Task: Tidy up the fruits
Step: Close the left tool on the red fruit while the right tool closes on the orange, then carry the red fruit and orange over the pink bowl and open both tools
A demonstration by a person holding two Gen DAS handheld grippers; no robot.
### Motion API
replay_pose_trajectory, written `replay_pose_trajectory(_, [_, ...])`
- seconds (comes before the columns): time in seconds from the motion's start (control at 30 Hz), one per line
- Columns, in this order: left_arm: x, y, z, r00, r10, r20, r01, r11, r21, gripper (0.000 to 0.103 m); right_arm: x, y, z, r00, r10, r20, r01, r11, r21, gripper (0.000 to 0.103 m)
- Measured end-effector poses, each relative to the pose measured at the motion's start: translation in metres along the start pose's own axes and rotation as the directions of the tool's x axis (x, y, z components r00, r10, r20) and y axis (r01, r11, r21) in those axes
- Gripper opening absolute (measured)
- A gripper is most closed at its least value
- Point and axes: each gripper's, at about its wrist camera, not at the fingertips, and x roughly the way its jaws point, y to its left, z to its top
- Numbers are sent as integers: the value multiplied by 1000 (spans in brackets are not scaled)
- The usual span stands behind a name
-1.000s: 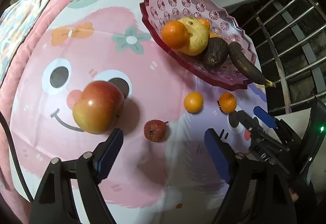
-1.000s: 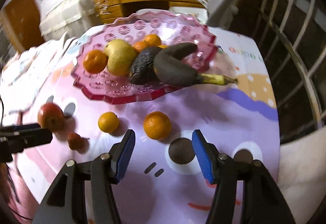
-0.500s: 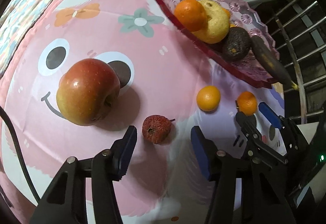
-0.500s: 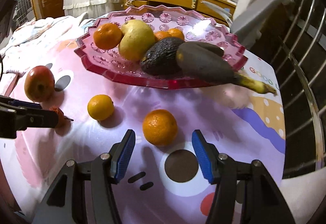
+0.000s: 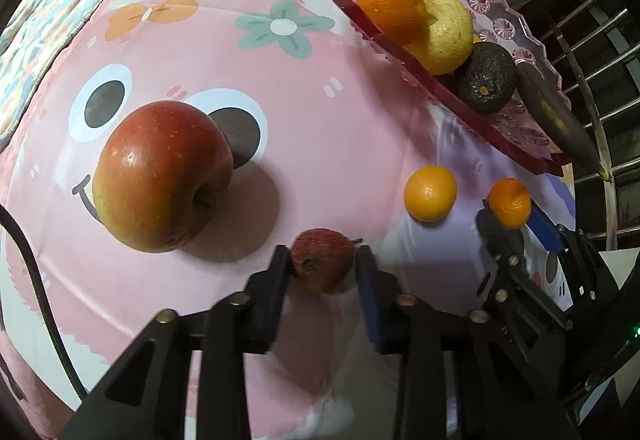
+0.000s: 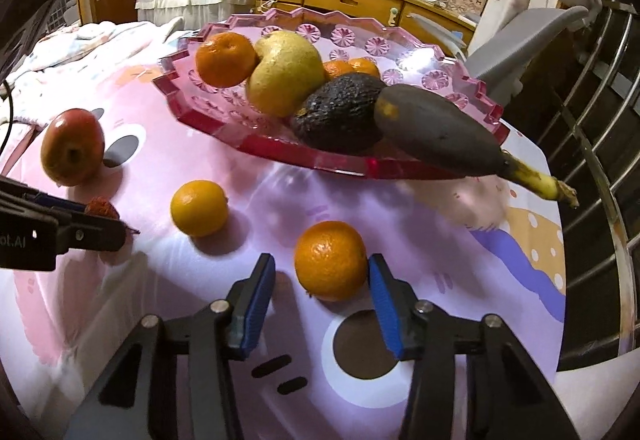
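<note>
My left gripper (image 5: 322, 260) is shut on a small red lychee (image 5: 322, 264) that rests on the pink cartoon tablecloth (image 5: 312, 112). A red apple (image 5: 160, 176) lies just left of it. My right gripper (image 6: 322, 272) is open, its jaws on either side of an orange tangerine (image 6: 330, 260), the right pad touching it. A second tangerine (image 6: 199, 208) lies to the left. The pink glass dish (image 6: 248, 144) behind holds a tangerine, a yellow pear, an avocado and a blackened banana.
A metal railing (image 6: 592, 144) runs along the table's right edge. A grey chair (image 6: 520, 40) and a wooden dresser (image 6: 360, 0) stand behind the dish. The left gripper shows at the left edge of the right wrist view (image 6: 104, 224).
My left gripper moved forward and closed on the lychee. My right gripper moved forward so the tangerine now sits between its open jaws.
</note>
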Motion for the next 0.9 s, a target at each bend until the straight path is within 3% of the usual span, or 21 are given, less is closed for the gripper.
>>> replay_pose_trajectory(0.07, [1,1,1,1000,-5,3,5,1000,0,29,2,-2,2,1000,-9,-2,9,1000,11,36])
replay_pose_trajectory(0.43, [-9,-4,2,999,-29,14,28,999,29,28,-4,1,2,999,34,-21,-34,999,-21,35])
replay_pose_trajectory(0.67, [-44,-10,14,995,-66,77,62,996,61,28,-32,9,12,995,102,1,-102,994,-32,35])
replay_pose_trajectory(0.9, [-77,-19,32,978,-118,171,102,990,99,28,-69,12,34,980,177,93,-176,984,-18,35])
